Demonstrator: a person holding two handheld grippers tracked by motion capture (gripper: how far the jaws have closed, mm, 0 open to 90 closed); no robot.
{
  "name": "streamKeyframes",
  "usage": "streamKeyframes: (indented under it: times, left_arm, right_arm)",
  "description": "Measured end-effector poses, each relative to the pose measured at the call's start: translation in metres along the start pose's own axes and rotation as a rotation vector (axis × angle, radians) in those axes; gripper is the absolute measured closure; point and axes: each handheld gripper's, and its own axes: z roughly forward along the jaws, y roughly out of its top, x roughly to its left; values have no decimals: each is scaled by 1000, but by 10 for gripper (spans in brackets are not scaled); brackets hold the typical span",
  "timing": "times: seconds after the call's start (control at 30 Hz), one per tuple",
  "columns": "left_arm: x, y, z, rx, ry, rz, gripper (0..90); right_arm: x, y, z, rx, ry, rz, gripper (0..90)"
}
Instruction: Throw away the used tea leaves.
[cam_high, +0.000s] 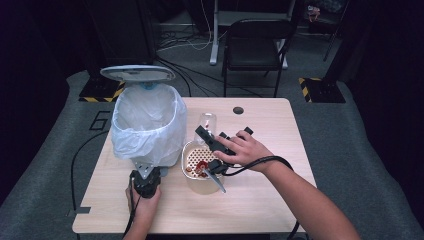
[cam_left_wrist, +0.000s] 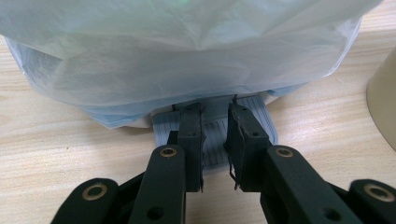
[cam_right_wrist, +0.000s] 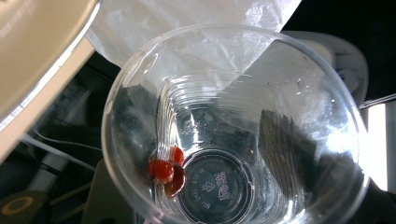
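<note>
A clear plastic cup (cam_high: 207, 122) is tipped over a beige container (cam_high: 202, 186) with a perforated insert, where red bits (cam_high: 201, 166) lie. My right gripper (cam_high: 204, 134) is shut on the cup. In the right gripper view I look into the cup (cam_right_wrist: 233, 126) from its mouth, and red pieces (cam_right_wrist: 166, 170) cling near its bottom. A bin (cam_high: 145, 125) lined with a white bag stands at the left, its lid (cam_high: 137, 73) raised. My left gripper (cam_high: 146, 171) (cam_left_wrist: 215, 112) is shut and rests on the bin's grey pedal (cam_left_wrist: 215, 135).
The beige container's wall (cam_left_wrist: 383, 107) stands just to the right of the pedal. The bag (cam_left_wrist: 187, 56) bulges over the pedal. A black folding chair (cam_high: 257, 45) stands beyond the table's far edge. A round hole (cam_high: 238, 110) lies in the tabletop.
</note>
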Motion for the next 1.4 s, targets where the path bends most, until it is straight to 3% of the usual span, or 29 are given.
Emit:
streamKeyframes:
  times: [0.03,0.1,0.13,0.2,0.33,0.5,0.93,1.0,1.23,1.4]
  left_arm:
    - [0,0,0,0,0,0,759]
    - [0,0,0,-2,1,0,758]
    - [0,0,0,-2,1,0,759]
    - [0,0,0,-2,1,0,759]
    - [0,0,0,-7,1,-8,759]
    - [0,0,1,-8,2,-9,759]
    - [0,0,0,-7,2,-9,759]
    - [0,0,0,-7,2,-9,759]
    - [0,0,0,-6,2,-8,759]
    - [0,0,0,-7,2,-8,759]
  right_arm:
    - [-3,0,0,-3,-46,2,443]
    - [-13,-3,1,-26,-12,12,441]
    - [-12,-4,2,-24,12,78,441]
    - [-17,-6,3,-39,58,138,440]
    - [-27,-12,4,-51,112,328,440]
    - [-39,-27,8,-71,221,579,440]
    - [-53,-61,17,-110,438,1120,445]
    - [-55,-66,18,-126,453,1180,445]
    - [-60,-80,20,-151,579,1419,444]
    - [-68,-88,21,-170,629,1538,444]
